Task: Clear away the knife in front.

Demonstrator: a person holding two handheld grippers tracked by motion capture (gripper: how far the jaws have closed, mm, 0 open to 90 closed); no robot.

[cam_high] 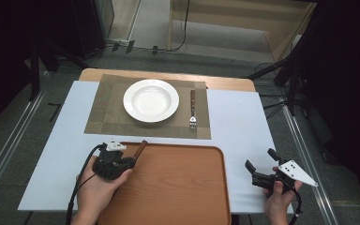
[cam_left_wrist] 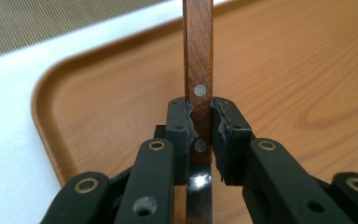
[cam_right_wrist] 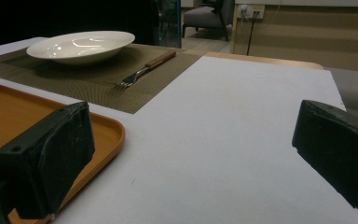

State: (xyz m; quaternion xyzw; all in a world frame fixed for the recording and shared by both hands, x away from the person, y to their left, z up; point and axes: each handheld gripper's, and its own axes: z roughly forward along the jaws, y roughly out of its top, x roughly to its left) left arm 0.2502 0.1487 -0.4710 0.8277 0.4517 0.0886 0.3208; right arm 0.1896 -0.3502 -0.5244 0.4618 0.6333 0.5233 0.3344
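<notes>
Clamped between the left gripper's [cam_left_wrist: 200, 140] jaws over the one wooden tray [cam_high: 178, 187], a single wood-handled knife [cam_left_wrist: 198, 70] seems mid-carry and next needs setting beside the one plate [cam_high: 151, 100] opposite the one fork [cam_high: 192, 110], while the right gripper's [cam_right_wrist: 191, 158] jaws hang released above the desk [cam_right_wrist: 223, 140].

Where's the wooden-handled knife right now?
High view, lower left: the wooden-handled knife is clamped in the left tool, over the tray's near-left corner.

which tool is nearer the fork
Right. The right tool sits open over the table by the tray's right edge, below the fork. The left tool is across the tray at its left corner, holding a wooden-handled utensil.
</notes>
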